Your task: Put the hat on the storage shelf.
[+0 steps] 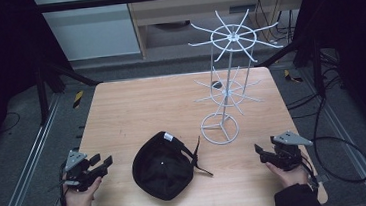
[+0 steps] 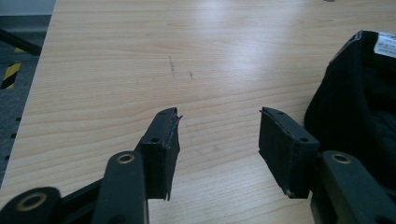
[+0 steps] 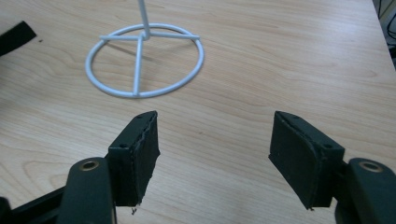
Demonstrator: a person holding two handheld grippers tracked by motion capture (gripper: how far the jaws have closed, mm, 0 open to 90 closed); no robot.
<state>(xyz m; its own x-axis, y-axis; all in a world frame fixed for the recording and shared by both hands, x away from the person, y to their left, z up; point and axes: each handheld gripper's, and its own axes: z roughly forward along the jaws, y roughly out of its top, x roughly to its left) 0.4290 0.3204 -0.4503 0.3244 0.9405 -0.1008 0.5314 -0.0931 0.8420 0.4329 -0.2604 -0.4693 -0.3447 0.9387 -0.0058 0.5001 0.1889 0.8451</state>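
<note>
Black tools sit at the table's (image 1: 121, 108) near corners, left tool (image 1: 103, 165) and right tool (image 1: 259, 152) both spread wide, empty. Between them lies the cap (image 1: 161, 167), upside down; beyond stands the white rack (image 1: 229, 79).

A wooden table (image 1: 121, 113) stands on grey floor (image 1: 17, 127); behind, perhaps a cabinet (image 1: 187, 7), dimly seen.

We see the bench (image 1: 141, 106) lit softly from overhead, with dim, nearly black surroundings. A pale sheen glares on the wood beyond the left tool (image 2: 218, 130). Shadows are faint; the high view is slightly soft.
</note>
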